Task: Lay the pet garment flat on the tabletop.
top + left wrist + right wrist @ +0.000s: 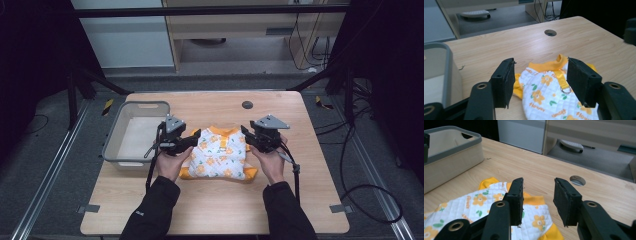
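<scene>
Wooden table (215, 210), light grain, with a round cable hole (247, 105) near its far edge.

Grey-rimmed plastic basket (120, 130) sits at the table's left side. Interior pale; contents cannot be made out.

Small quilted garment (220, 155), white with an orange flower print and orange trim at collar and hem, lies flat at table centre, just right of the basket. The left gripper view shows "flower" lettering on the fabric and a yellow strap ending in a small metal ring (566, 90).

Left gripper (196, 136), held in the left hand (172, 162), sits at the garment's left edge. Jaws spread wide, nothing between them; the garment shows in the gap below, in the left gripper view.

Right gripper (246, 132), held in the right hand (270, 162), sits at the garment's right edge near the collar. Jaws parted more narrowly, empty; the collar trim lies under them in the right gripper view.

Contact between jaws and fabric: cannot tell.
</scene>
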Action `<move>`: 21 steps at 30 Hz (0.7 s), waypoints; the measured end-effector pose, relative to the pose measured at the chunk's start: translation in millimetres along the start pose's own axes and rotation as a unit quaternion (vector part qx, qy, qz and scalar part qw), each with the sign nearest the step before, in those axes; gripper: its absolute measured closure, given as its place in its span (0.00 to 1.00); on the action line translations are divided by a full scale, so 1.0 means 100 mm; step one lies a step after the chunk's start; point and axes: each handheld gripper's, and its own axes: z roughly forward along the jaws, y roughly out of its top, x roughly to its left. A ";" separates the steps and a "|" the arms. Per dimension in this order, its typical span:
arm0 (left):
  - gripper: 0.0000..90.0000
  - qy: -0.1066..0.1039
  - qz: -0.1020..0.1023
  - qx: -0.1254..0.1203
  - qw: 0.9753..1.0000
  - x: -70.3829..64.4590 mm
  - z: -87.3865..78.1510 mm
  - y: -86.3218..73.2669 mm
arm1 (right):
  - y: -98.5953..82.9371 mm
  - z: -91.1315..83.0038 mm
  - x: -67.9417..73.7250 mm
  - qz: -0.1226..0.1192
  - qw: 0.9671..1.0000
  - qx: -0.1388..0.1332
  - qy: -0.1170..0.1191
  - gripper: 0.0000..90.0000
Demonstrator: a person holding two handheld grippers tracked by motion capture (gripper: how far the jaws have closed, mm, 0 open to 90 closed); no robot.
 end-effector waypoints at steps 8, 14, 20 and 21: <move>0.35 -0.023 0.028 0.004 0.999 0.10 -0.37 -0.14 | -0.05 -0.46 -0.08 -0.021 0.999 -0.004 0.027 0.51; 0.34 -0.035 0.067 0.040 0.996 0.09 -0.59 -0.46 | -0.24 -0.69 -0.02 -0.022 0.999 0.006 0.048 0.47; 0.34 -0.046 0.069 0.060 0.995 0.07 -0.62 -0.77 | -0.55 -0.76 0.10 -0.018 0.996 0.029 0.080 0.45; 0.34 -0.046 0.069 0.060 0.995 0.07 -0.62 -0.77 | -0.55 -0.76 0.10 -0.018 0.996 0.029 0.080 0.45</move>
